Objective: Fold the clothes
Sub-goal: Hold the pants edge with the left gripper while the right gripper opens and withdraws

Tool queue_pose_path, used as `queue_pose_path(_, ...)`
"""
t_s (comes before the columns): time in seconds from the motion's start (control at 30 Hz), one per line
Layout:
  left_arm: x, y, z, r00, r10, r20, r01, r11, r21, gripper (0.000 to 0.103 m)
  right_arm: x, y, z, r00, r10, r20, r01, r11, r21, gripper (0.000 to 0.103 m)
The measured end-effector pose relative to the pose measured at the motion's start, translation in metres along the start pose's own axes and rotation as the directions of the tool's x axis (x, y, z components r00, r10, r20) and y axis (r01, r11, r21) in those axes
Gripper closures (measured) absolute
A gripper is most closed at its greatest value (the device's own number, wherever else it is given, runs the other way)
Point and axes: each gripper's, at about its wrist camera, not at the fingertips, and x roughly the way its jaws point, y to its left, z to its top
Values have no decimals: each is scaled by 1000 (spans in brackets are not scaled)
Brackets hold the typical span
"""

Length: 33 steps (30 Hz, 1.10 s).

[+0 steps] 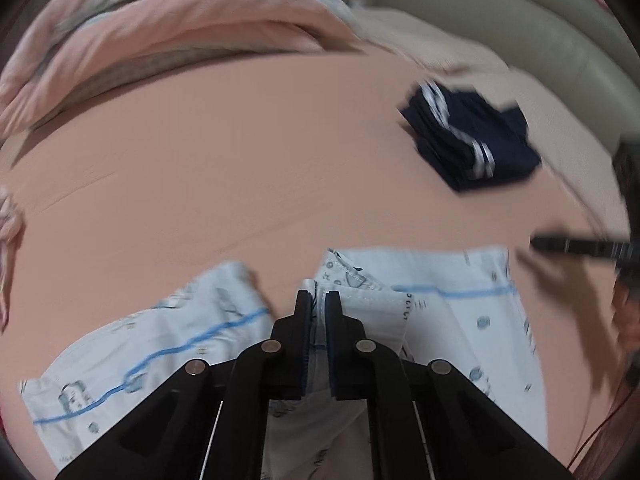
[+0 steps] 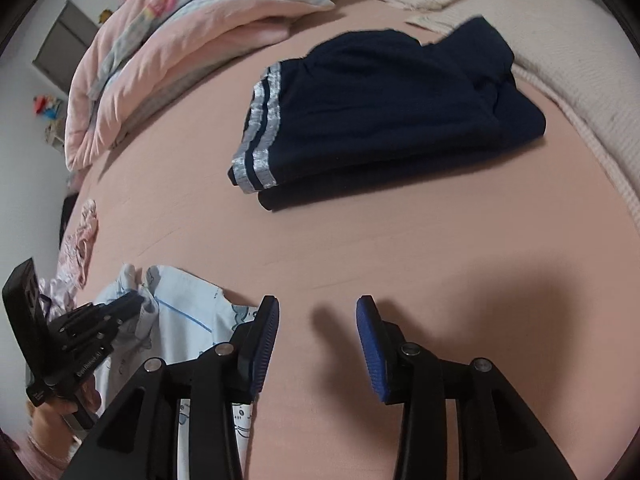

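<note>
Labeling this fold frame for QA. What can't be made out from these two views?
- White printed garment: near part hidden behind the left tool in the left wrist view; its type is unclear.
- Same garment, right wrist view: cut off by the right tool body and the bottom edge.
- Navy garment: motion-blurred in the left wrist view; folded layers hide its type.
- Pink quilt: print too blurred to read.

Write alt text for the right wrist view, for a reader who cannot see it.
The right gripper hovers open over a bare pink bedsheet. At lower left, the left gripper pinches a pale blue printed garment. A folded navy garment with silver stripes lies farther up the bed, and a rumpled pink quilt is at upper left.
</note>
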Motion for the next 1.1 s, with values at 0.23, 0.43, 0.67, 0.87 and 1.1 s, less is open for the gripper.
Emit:
queue_pose_path(0.23, -31, 27, 3, 999, 19, 47, -15, 995, -100, 98, 5, 12, -10, 993, 122, 1, -122, 992, -36, 48)
queue_pose_path(0.43, -60, 17, 3, 993, -28, 117, 37, 997, -75, 98, 8, 3, -13, 998, 69, 8, -69, 997, -41, 44)
queue_pose_path(0.67, -65, 2, 2, 988, -78, 133, 84, 996, -40, 98, 20, 18, -25, 980, 198, 26, -197, 979, -57, 31)
queue_pose_path(0.87, -61, 24, 4, 985, -107, 138, 127, 982, -140, 98, 17, 41, -37, 998, 53, 44, -44, 979, -197, 96)
queue_pose_path(1.1, -33, 32, 15, 997, -64, 40, 70, 984, -162, 98, -29, 28, -39, 992, 70, 102, -53, 985, -167, 97)
